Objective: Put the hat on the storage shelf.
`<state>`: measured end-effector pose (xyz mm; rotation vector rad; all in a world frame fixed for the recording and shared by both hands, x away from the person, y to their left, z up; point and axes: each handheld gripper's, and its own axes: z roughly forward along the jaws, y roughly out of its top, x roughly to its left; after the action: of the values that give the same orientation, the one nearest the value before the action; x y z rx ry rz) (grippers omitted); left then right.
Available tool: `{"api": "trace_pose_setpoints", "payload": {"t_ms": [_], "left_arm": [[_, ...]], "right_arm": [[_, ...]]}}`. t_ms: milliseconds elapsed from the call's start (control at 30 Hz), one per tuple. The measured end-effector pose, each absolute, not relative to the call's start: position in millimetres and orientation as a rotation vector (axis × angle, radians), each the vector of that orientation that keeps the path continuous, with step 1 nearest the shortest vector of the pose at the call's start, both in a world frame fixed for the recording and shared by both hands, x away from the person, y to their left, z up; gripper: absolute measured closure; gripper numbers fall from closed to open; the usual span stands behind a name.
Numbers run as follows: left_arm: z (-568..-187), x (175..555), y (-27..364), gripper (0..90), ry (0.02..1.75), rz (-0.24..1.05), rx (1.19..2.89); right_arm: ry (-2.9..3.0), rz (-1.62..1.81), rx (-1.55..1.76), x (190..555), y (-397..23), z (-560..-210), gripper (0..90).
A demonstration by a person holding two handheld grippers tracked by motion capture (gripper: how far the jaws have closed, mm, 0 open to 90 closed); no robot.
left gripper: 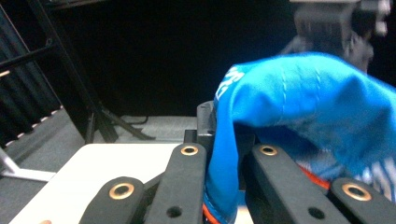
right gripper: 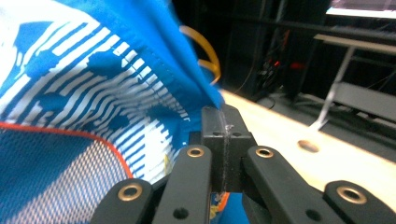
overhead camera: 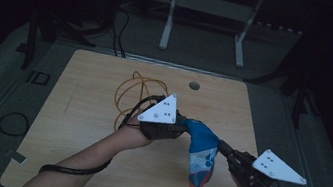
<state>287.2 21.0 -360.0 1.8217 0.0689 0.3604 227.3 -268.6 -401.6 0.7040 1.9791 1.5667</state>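
Note:
A blue cloth garment [overhead camera: 201,154] with white stripes, mesh and orange trim hangs above the wooden table [overhead camera: 85,111], stretched between both grippers. My left gripper [overhead camera: 181,124] is shut on its upper left edge; the left gripper view has the blue cloth [left gripper: 299,93] pinched between the black jaws. My right gripper [overhead camera: 222,145] is shut on the garment's right edge. In the right gripper view the striped cloth [right gripper: 93,84] rises from the closed jaws of that right gripper [right gripper: 223,122]. The garment's orange tip droops near the table's front.
An orange cable [overhead camera: 130,87] coils on the table behind the left gripper [left gripper: 229,140], joined by a black cable. A round hole [overhead camera: 194,85] sits near the table's far edge. A white frame [overhead camera: 208,9] stands on the floor beyond.

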Motion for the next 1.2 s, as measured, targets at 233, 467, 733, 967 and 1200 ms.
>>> {"api": "trace_pose_setpoints", "payload": {"t_ms": [233,467,733,967,1200], "left_arm": [[-366,286,25,87.8,0.053,0.376,1.863],[-365,283,27,71.3,0.058,0.382,1.888],[-360,274,50,41.0,0.125,0.437,1.872],[-363,266,74,29.4,0.222,0.458,1.845],[-371,258,100,6.5,0.322,0.534,1.806]], "right_arm": [[1.876,1.586,0.714,228,-286,-377,90.0],[1.888,1.544,0.688,230,-281,-364,90.0],[1.866,1.523,0.676,234,-279,-353,90.0],[1.826,1.524,0.672,236,-281,-342,90.0],[1.800,1.524,0.657,244,-276,-329,90.0]]}}
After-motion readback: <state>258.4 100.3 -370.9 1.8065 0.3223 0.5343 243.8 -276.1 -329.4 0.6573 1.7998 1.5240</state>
